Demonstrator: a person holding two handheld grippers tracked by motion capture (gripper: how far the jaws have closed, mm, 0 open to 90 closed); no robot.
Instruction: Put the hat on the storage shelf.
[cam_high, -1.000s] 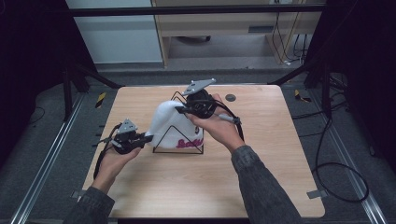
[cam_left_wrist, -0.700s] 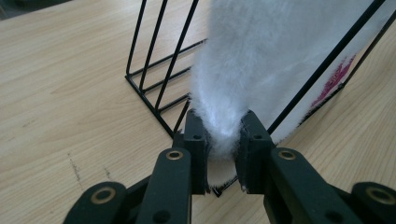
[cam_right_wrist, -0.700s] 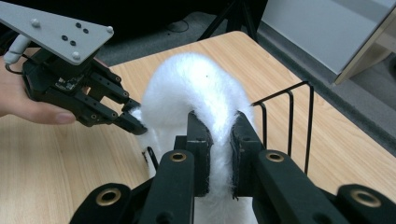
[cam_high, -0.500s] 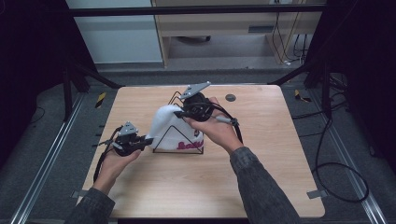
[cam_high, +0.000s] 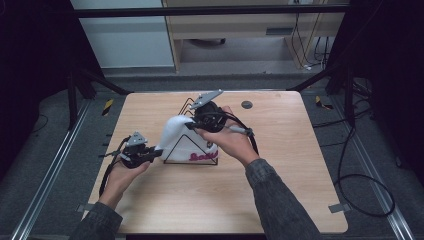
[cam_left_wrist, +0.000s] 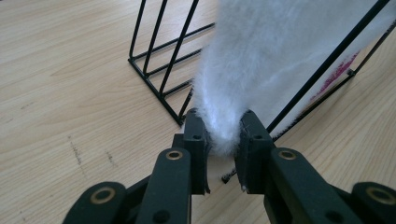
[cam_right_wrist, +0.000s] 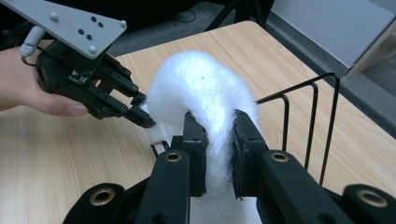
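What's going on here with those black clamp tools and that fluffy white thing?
A person at a wooden table holds a two-jaw gripper in each hand. Both are clamped on a fluffy white hat with pink lettering, which is draped over a black wire rack. The left gripper pinches its lower edge, and the right gripper pinches the fabric near the top.

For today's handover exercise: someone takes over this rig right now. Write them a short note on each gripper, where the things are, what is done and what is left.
Left gripper: shut on the lower edge of the white fluffy hat.
Right gripper: shut on the hat's upper part.
Hat lies draped over the black wire rack in the middle of the wooden table.
Done: hat gripped at both ends.
Left: probably moving the hat on or off the rack; which way is unclear.
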